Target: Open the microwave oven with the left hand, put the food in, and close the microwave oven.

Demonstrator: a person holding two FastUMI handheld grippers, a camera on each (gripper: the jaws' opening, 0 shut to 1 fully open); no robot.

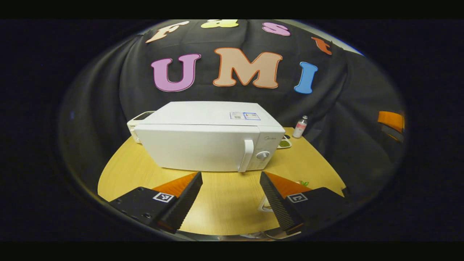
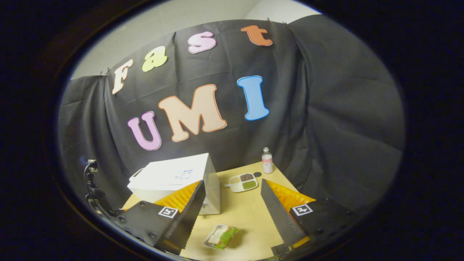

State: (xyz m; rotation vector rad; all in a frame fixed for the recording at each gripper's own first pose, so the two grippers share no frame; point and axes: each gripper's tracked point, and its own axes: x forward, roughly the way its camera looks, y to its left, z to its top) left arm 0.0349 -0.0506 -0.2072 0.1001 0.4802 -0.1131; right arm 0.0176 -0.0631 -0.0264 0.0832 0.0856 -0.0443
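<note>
Black cloth backs a wooden table [image 1: 224,203] bearing the shut microwave oven [image 1: 206,145].

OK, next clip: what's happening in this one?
Nothing is being handled yet. The left gripper is open and empty, facing the white microwave oven, whose door is closed, handle untouched. The right gripper is also open, held above the wooden table, with a small tray of food lying below between its fingers. A sectioned dish and a small bottle sit farther back.
</note>
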